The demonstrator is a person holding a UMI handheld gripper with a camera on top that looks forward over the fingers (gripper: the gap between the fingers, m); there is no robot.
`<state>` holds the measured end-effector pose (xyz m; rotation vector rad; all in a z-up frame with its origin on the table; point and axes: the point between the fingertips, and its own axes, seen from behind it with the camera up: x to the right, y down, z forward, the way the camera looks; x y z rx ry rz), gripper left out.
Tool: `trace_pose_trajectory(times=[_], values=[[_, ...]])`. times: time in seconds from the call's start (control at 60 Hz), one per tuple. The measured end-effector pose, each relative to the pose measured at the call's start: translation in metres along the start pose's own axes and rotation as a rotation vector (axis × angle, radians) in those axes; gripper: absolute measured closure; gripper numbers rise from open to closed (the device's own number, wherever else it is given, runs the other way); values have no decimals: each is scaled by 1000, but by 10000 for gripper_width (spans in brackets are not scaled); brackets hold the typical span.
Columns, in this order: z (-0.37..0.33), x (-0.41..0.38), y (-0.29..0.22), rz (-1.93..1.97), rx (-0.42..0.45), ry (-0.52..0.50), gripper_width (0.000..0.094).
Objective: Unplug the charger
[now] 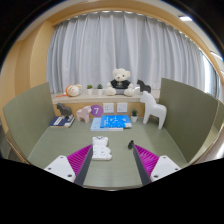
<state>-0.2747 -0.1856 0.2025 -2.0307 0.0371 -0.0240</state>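
A white charger (101, 152) lies on the green desk top (115, 172), just ahead of my left finger (72, 162) and close to its tip. A small dark object (130, 146) sits on the desk near the tip of my right finger (155, 160); I cannot tell what it is. My gripper (113, 153) is open, its magenta pads wide apart, with only bare desk between the fingers. Neither finger touches the charger.
A blue book (111, 122) lies farther back, a white horse figure (152, 108) to its right. A purple box (95, 110) and small items stand at the back under a teddy bear (121, 80). Green partitions (190, 115) flank the desk.
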Motion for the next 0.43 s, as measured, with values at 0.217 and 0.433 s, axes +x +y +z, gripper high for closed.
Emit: trace_pose_trajectory(times=[0.217,0.433], values=[[-30,-19,23,-30,-16,-11,121],[-44,-34,26,-37,-9,-16,117]])
